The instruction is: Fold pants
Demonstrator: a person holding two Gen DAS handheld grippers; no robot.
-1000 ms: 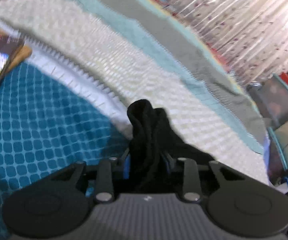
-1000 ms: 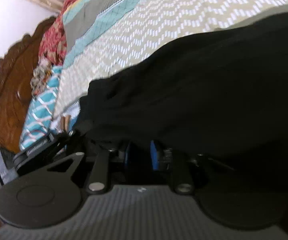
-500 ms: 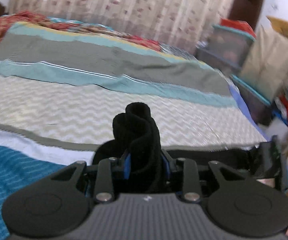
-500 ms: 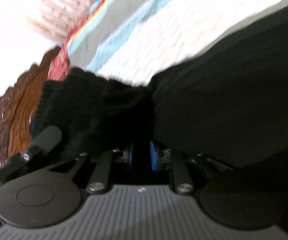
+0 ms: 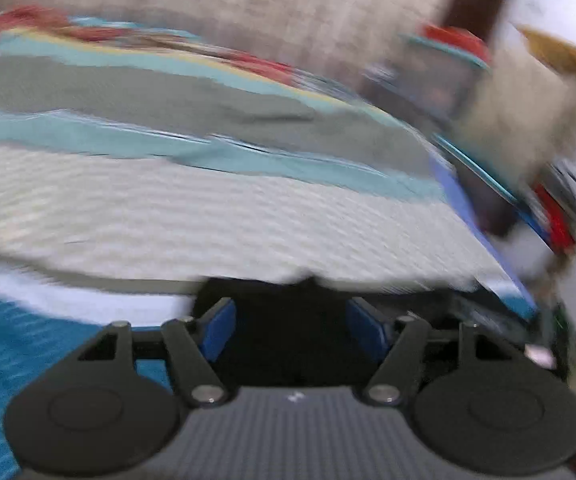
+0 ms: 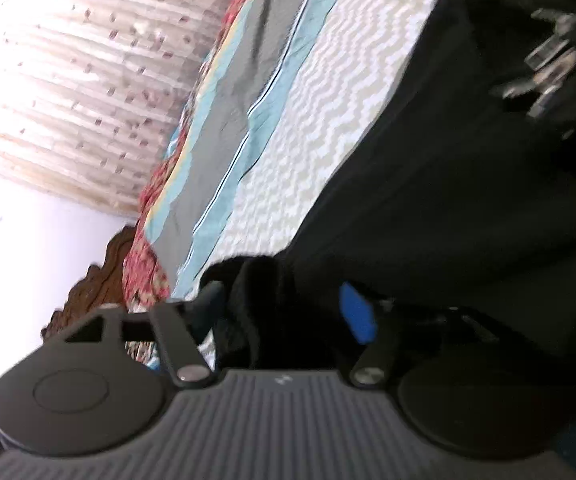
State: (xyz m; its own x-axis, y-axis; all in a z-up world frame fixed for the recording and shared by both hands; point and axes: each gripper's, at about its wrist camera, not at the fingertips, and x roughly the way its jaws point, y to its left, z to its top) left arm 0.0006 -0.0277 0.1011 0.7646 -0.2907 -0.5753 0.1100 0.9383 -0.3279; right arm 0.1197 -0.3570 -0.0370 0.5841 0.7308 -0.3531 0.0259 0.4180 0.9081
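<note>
The left gripper (image 5: 290, 322) has just been opening over the black fabric pants (image 5: 288, 304); its blue pads stand released. The right gripper (image 6: 284, 312) has opened too, with the pants' cloth loose between its pads, on the striped bed cover (image 6: 288, 128).

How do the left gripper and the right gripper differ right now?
The left gripper is level with flat black pants between its blue pads; the right gripper is rolled sideways with a bunched cuff between its pads. Both have just been opening and stand open.
</note>
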